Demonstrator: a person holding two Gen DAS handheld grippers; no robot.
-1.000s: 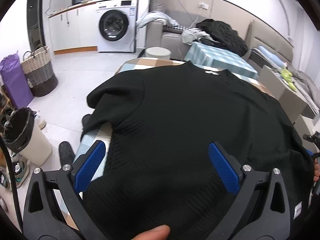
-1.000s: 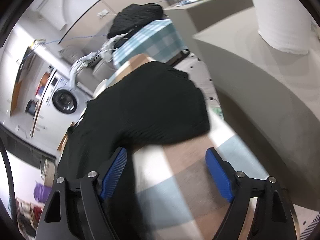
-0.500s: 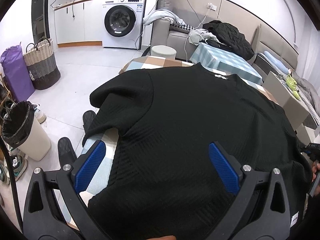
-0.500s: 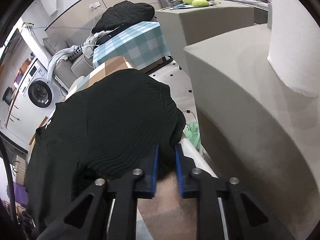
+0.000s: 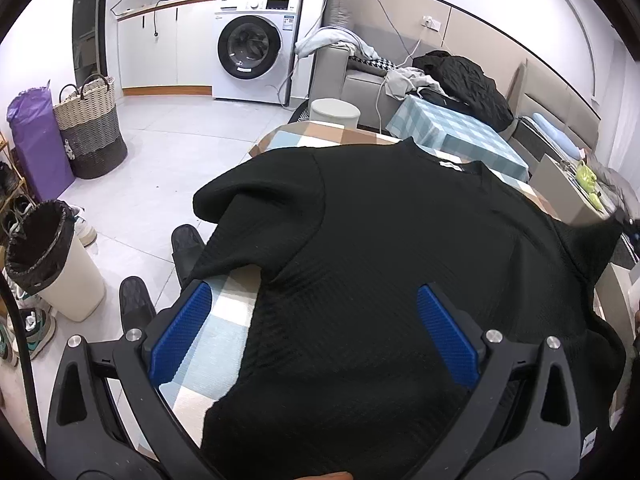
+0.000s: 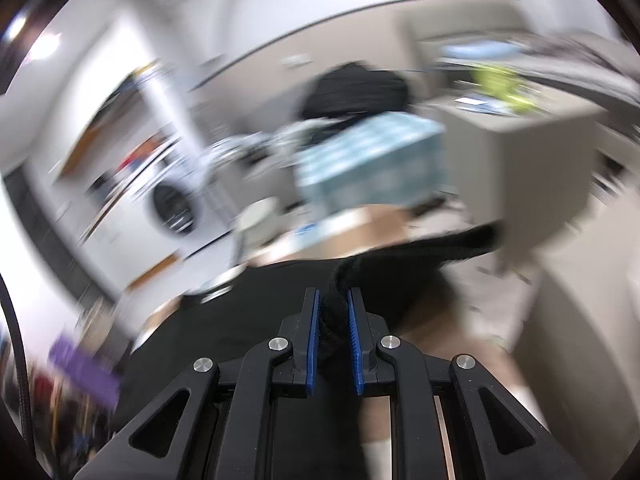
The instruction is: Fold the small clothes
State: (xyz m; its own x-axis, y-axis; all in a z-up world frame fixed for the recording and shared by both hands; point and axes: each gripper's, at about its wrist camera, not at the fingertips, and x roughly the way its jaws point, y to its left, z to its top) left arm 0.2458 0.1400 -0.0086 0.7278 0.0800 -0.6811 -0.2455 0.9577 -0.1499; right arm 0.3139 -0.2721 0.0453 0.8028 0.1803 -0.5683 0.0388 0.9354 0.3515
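Observation:
A black knit T-shirt [image 5: 380, 260] lies spread on the checked tablecloth [image 5: 216, 344], collar at the far side. My left gripper [image 5: 312, 296] hovers open over its lower left part, one blue pad above the cloth and the other above the shirt. The shirt's right sleeve [image 5: 592, 240] is pulled up off the table at the right edge of the left wrist view. In the blurred right wrist view my right gripper [image 6: 333, 300] is shut on a bunched fold of that black sleeve [image 6: 336, 280], and the rest of the shirt [image 6: 260, 312] trails below it.
On the floor to the left stand a white bin [image 5: 52, 256], a wicker basket [image 5: 90, 132], a purple bag [image 5: 36, 136] and dark slippers [image 5: 136, 304]. A washing machine [image 5: 252, 60], a cluttered sofa and a second checked table [image 5: 452, 136] lie beyond. A grey cabinet [image 6: 520, 152] stands right.
My right gripper went from wide open to shut on the shirt's right sleeve, then swung up and rolled with it. The left gripper stayed open and barely shifted.

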